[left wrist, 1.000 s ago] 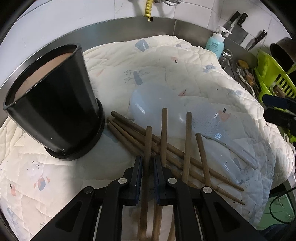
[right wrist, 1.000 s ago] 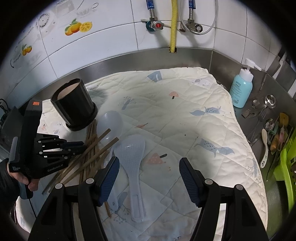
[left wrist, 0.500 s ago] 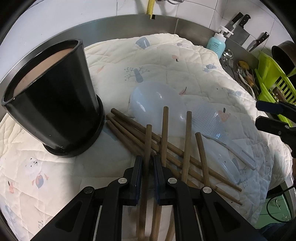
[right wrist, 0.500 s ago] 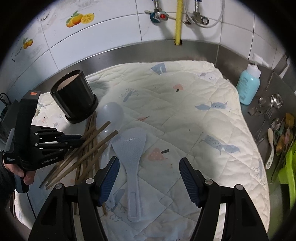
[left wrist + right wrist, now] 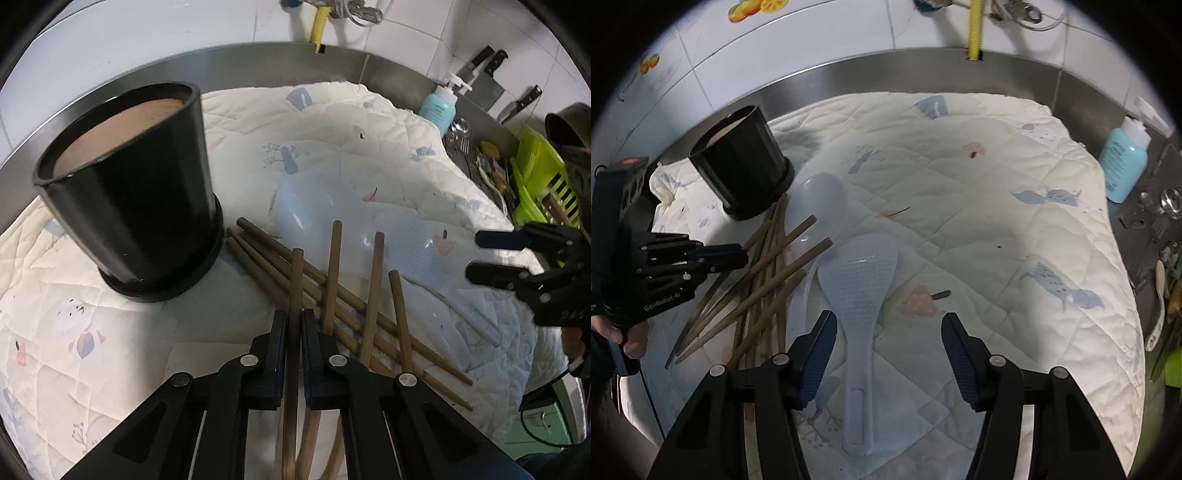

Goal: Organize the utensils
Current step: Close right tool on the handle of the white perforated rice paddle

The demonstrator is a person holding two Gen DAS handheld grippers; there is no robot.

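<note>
My left claw (image 5: 294, 325) is pressed together on 1 brown chopstick (image 5: 295, 280), pinching it near its upper end; the stick runs back between the fingers toward 6 o'clock in the left wrist view. The other chopsticks (image 5: 354, 306) lie in a loose crossed pile on the quilt (image 5: 332, 122), just beside the claw from 12 to 3 o'clock. The black pot (image 5: 133, 192) stands upright at 10 o'clock, its base near the pile's far tips.

My right claw (image 5: 888, 332) is spread, its jaws closing, over the pale rice paddle (image 5: 858, 291), which lies flat on the quilt. The paddle's handle runs toward 6 o'clock between the 2 blue pads (image 5: 960, 354), nearer the left one; neither pad touches it. A pale ladle (image 5: 820, 206) lies at 11 o'clock from the paddle, partly under the chopsticks. A blue soap bottle (image 5: 1123, 162) stands at 2 o'clock off the quilt.
</note>
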